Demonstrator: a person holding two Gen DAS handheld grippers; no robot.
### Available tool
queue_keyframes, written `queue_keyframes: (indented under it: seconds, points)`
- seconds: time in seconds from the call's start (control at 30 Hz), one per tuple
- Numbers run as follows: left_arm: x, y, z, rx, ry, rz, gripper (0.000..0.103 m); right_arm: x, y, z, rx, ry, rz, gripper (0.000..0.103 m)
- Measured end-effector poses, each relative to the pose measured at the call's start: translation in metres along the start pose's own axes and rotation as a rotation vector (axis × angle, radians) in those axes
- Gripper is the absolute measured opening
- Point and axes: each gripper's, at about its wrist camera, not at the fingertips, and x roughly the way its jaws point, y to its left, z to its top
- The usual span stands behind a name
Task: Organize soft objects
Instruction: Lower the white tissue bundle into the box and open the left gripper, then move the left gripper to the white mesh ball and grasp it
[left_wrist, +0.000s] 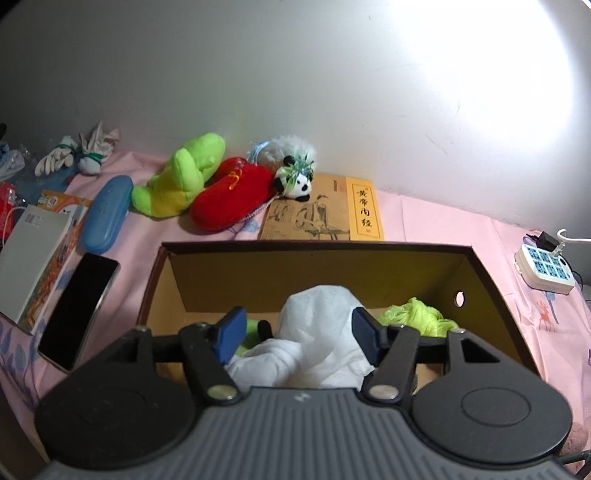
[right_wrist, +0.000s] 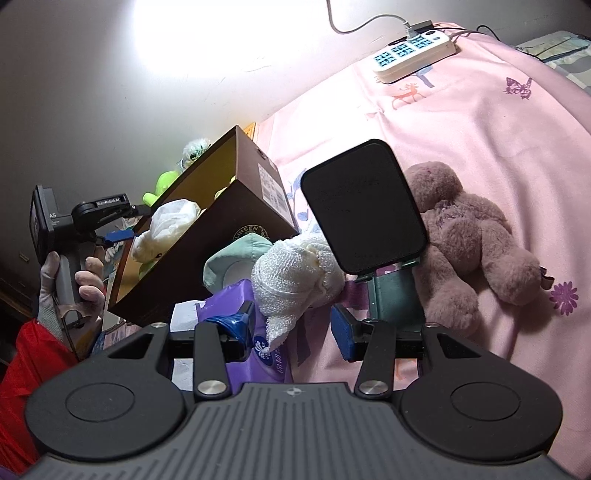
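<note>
Over the open brown cardboard box (left_wrist: 480, 280), the left gripper (left_wrist: 299, 332) hangs spread around a crumpled white cloth (left_wrist: 317, 332) lying inside. Just beside that box, the right gripper (right_wrist: 295, 328) is spread too, a white knitted bundle (right_wrist: 295, 277) between its blue pads (right_wrist: 341, 332).

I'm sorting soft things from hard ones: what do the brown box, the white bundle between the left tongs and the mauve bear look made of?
Brown box: cardboard, seemingly; matte tan inside, a punched hole, folded walls. White bundle: soft cloth or tissue-like fabric, crumpled into folds; which one is unclear. It sits in the box between the open left tongs. Mauve bear: plush with fuzzy pile, lying on the pink sheet.
</note>
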Motion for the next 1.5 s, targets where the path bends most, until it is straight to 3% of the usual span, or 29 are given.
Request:
queue_keyframes:
  seconds: [0.1,0.27,0.77,1.03,1.23,1.5]
  points:
    - [-0.026,0.007,0.003,-0.009,-0.056,0.012,0.065,0.006,0.007,0.002,-0.032,0.019,0.022,0.029]
    - [-0.058,0.016,-0.008,-0.045,-0.062,0.024,0.065,0.009,0.013,0.004,-0.076,0.044,0.057,0.029]
    - [-0.119,-0.008,-0.078,0.032,-0.003,0.252,0.066,0.012,0.026,0.002,-0.184,0.124,0.170,0.029]
    - [-0.140,-0.024,-0.107,0.023,0.011,0.305,0.066,0.004,0.024,-0.001,-0.238,0.144,0.191,0.029]
    - [-0.149,-0.034,-0.125,-0.004,0.048,0.276,0.066,-0.004,0.015,-0.002,-0.250,0.143,0.186,0.029]
    - [-0.146,-0.067,-0.160,0.025,0.105,0.163,0.066,-0.012,-0.004,-0.002,-0.225,0.129,0.149,0.029]
